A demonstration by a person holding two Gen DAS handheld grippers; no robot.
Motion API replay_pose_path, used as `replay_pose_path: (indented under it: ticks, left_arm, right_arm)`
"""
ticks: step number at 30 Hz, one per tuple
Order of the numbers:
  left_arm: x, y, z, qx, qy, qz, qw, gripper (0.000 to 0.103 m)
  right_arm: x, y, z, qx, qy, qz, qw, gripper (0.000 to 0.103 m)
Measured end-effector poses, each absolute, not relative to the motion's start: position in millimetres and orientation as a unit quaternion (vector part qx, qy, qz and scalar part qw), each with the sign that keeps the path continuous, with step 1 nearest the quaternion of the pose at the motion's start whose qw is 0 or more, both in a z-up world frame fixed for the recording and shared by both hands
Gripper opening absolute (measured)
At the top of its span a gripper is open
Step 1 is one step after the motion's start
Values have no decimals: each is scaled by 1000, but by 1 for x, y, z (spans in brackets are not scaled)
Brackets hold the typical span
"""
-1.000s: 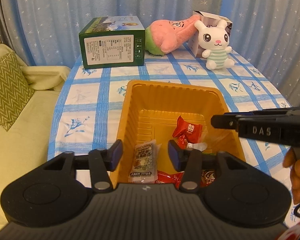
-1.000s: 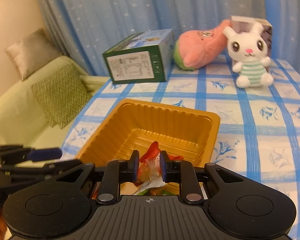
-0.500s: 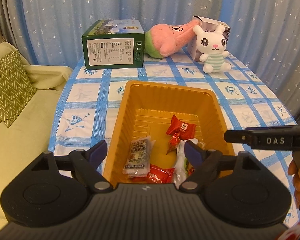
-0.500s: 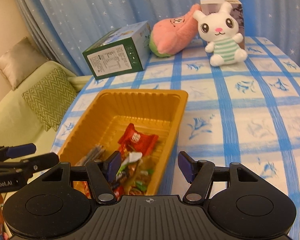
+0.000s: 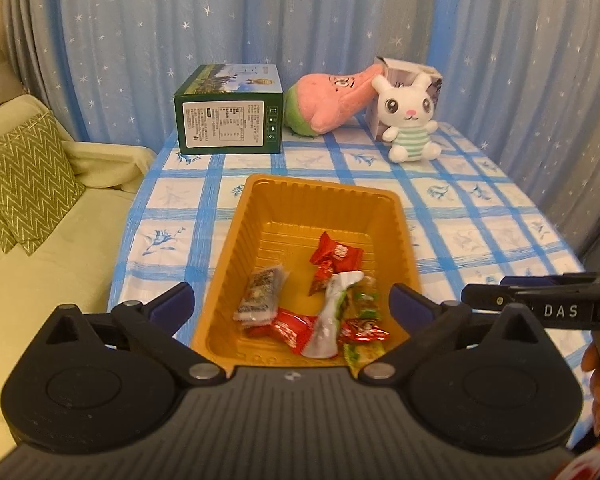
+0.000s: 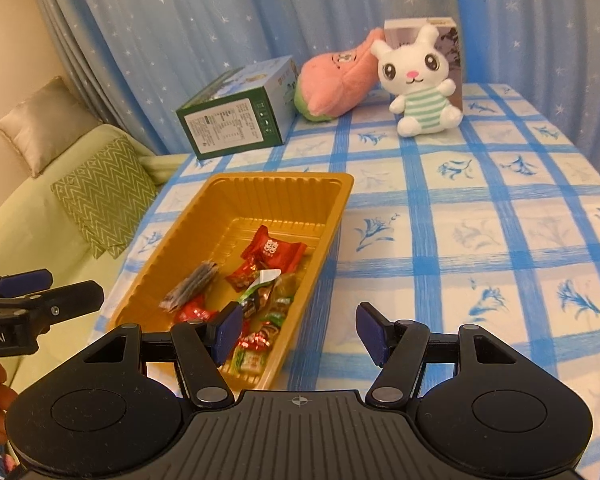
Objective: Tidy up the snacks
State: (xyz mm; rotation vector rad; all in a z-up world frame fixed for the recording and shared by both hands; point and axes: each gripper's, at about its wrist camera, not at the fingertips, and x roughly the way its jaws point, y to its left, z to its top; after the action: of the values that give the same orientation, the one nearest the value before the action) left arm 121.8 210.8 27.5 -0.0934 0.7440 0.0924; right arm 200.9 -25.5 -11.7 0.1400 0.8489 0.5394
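An orange plastic tray [image 5: 320, 192] [image 6: 284, 178] sits on the checked tablecloth and holds several wrapped snacks. Among them are a red packet [image 5: 336, 252] [image 6: 274, 250], a dark grey packet [image 5: 260, 292] [image 6: 192, 284] and a white-and-green wrapper [image 5: 332, 320]. My left gripper [image 5: 290, 300] hovers over the tray's near end with its jaws opening wide and nothing gripped. Over the tray's near right corner, my right gripper [image 6: 300, 332] is open and empty. Each gripper's fingers [image 5: 500, 292] [image 6: 40, 300] show at the edge of the other's view.
A green carton [image 5: 230, 120], a pink plush [image 5: 332, 100] and a white rabbit plush [image 5: 410, 116] leaning on a small box [image 5: 404, 68] stand along the table's far edge. A sofa with a zigzag cushion [image 5: 24, 184] is left of the table. Bare cloth [image 6: 480, 220] lies right of the tray.
The right gripper, which was shut on a wrapped snack over the tray, opened and dropped it in. The left gripper spread wide. Both pulled back from the tray.
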Motion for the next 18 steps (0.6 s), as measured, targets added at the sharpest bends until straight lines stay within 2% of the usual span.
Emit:
replay_pose_path:
  ticks: [4,8,18]
  left_arm:
    - [101,199,39,-50,357,52,931,103]
    - [77,187,50,-56,353,53,932,103]
    - [14,160,70,-72,338,70,936,103]
  right_arm:
    - [178,-36,1,65,400,255,878,63]
    - [155,-46,13,61,392,250,883,74]
    - [95,-71,41,52,357,256,897,76]
